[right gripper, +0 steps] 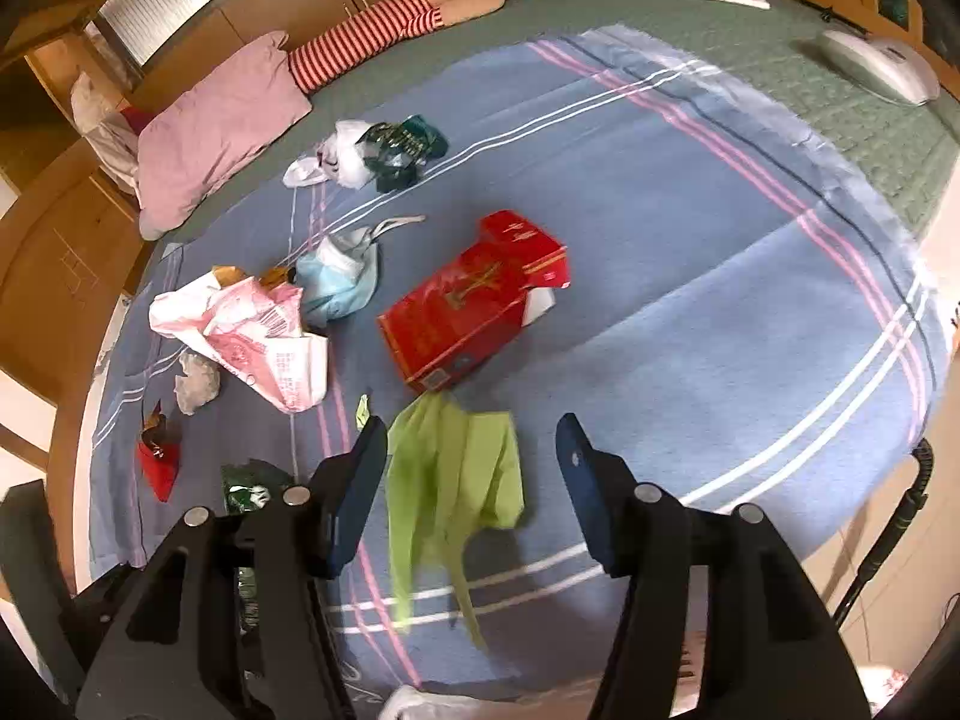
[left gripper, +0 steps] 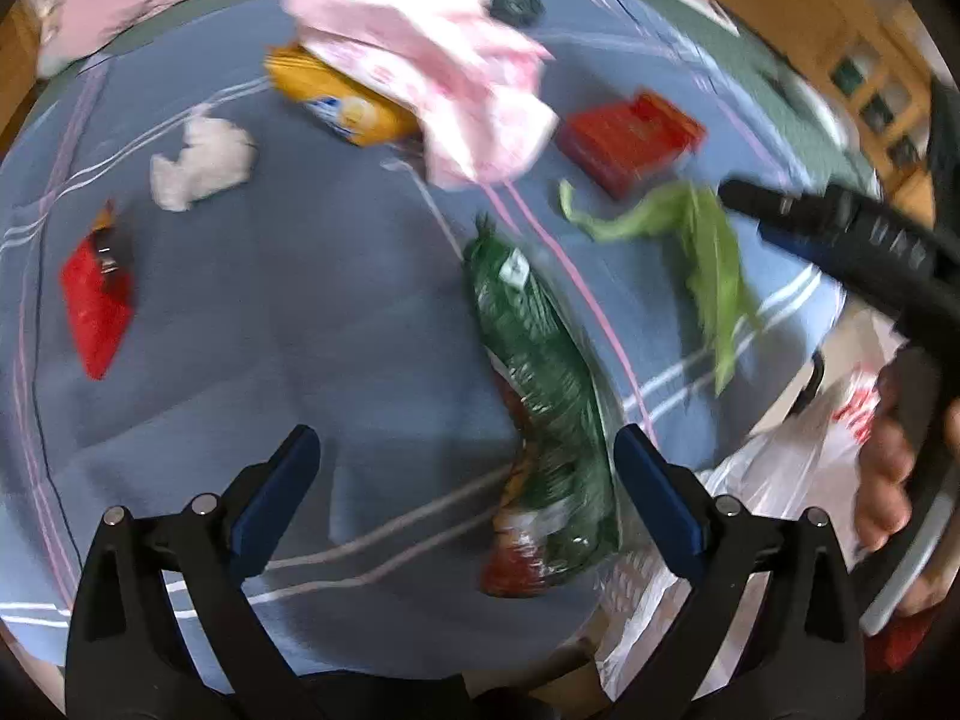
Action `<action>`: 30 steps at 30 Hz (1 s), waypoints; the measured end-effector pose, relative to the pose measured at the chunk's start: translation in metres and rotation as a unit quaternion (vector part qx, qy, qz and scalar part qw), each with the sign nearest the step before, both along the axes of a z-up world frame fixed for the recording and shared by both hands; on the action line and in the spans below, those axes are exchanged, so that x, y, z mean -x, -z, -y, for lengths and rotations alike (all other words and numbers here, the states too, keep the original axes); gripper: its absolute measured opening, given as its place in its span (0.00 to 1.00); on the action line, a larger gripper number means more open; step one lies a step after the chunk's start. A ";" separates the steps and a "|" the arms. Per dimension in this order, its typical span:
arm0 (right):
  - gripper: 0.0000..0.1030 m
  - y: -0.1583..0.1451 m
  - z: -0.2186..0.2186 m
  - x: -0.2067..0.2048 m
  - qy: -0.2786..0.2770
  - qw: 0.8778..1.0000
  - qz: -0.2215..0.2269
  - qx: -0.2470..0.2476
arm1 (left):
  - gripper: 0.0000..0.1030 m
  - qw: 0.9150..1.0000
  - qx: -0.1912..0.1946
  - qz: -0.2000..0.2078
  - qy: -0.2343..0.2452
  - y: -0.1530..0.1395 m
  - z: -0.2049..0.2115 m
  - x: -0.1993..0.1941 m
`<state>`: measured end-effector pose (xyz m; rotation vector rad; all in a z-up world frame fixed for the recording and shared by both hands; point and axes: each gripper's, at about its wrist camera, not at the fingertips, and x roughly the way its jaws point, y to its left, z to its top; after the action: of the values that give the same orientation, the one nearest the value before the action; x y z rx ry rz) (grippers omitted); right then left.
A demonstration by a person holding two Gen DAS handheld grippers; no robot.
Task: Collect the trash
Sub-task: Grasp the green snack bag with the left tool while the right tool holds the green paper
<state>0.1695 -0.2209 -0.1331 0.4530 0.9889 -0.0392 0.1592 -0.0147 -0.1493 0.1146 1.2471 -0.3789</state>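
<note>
1. Bedroom w/ wooden cupboards; blue striped blanket (right gripper: 660,228) was spread over a green quilt, pink pillow (right gripper: 222,120) at the far left of my right cam.
2. My right gripper (right gripper: 471,498) pointed steeply down, jaws about half apart, nothing pinched.
3. Green plastic scrap (right gripper: 450,480) lay on the blanket between and below its fingers; I couldn't tell if the left pad touched it.
4. Red carton (right gripper: 474,306) sat just beyond the right tongs' tips, tilted, one flap open.
5. Further out, left of the tongs: pink-print plastic bag (right gripper: 252,330), blue face mask (right gripper: 342,288), crumpled tissue (right gripper: 195,381), small red wrapper (right gripper: 159,462).
6. Far ahead near the pillow: a dark green wrapper w/ a white bag (right gripper: 384,150).
7. My left gripper (left gripper: 468,474) was wide apart, empty; pic was motion-blurred.
8. Green snack packet (left gripper: 546,408) lay lengthwise between its fingers, closer to the right one, not gripped.
9. Ahead-left of the left tongs I saw an orange packet (left gripper: 348,108), partly under the pink bag.
10. Clear trash bag w/ red print (left gripper: 798,456) hung off the bed edge right of the left tongs, beside a hand (left gripper: 888,480) on the other gripper's handle.
</note>
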 end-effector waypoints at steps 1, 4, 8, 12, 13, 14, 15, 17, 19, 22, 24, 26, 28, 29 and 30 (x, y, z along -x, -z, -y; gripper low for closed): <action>0.57 -0.001 0.000 0.003 -0.003 1.000 0.001 0.004 | 0.91 1.000 -0.004 -0.006 0.004 0.003 0.003 0.000; 0.59 -0.002 -0.001 0.004 -0.012 1.000 0.003 0.014 | 0.57 1.000 -0.001 -0.030 0.008 0.014 0.006 -0.001; 0.62 0.003 -0.005 -0.003 -0.019 0.999 -0.006 0.029 | 0.33 0.999 0.032 -0.025 -0.014 0.011 -0.005 -0.005; 0.62 0.017 -0.012 -0.016 -0.031 0.998 -0.031 0.035 | 0.33 0.998 0.035 -0.009 -0.048 0.007 -0.015 -0.007; 0.62 0.023 -0.014 -0.019 -0.033 0.998 -0.040 0.035 | 0.33 0.998 0.036 -0.004 -0.052 0.006 -0.016 -0.006; 0.62 0.027 -0.015 -0.021 -0.034 0.998 -0.048 0.036 | 0.33 0.998 0.037 0.001 -0.055 0.005 -0.018 -0.006; 0.62 0.032 -0.016 -0.024 -0.033 0.997 -0.058 0.035 | 0.33 0.997 0.038 0.011 -0.060 0.001 -0.020 -0.004; 0.60 0.038 -0.018 -0.025 -0.029 0.997 -0.068 0.033 | 0.33 0.996 0.044 0.027 -0.066 -0.008 -0.027 0.002; 0.43 0.036 -0.022 -0.024 -0.034 0.997 -0.064 0.036 | 0.33 0.995 0.055 0.042 -0.075 -0.016 -0.034 0.002; 0.31 0.030 -0.029 -0.021 -0.054 0.997 -0.053 0.034 | 0.33 0.993 0.054 0.044 -0.091 -0.018 -0.039 -0.002; 0.30 0.021 -0.037 -0.016 -0.070 0.996 -0.038 0.038 | 0.33 0.992 0.055 0.047 -0.101 -0.019 -0.044 -0.003; 0.30 0.011 -0.046 -0.009 -0.085 0.995 -0.023 0.049 | 0.33 0.991 0.058 0.053 -0.107 -0.022 -0.043 -0.004; 0.30 0.003 -0.054 -0.004 -0.097 0.994 -0.009 0.054 | 0.33 0.990 0.056 0.062 -0.118 -0.025 -0.048 -0.004; 0.30 -0.001 -0.059 0.000 -0.104 0.993 -0.003 0.062 | 0.33 0.989 0.054 0.067 -0.123 -0.026 -0.050 -0.004; 0.30 -0.004 -0.063 0.002 -0.110 0.991 0.002 0.070 | 0.33 0.987 0.052 0.073 -0.131 -0.028 -0.052 -0.004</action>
<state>0.1672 -0.1575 -0.1287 0.2135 1.0190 0.0894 0.1631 0.0375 -0.1211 -0.1084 1.0783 -0.2015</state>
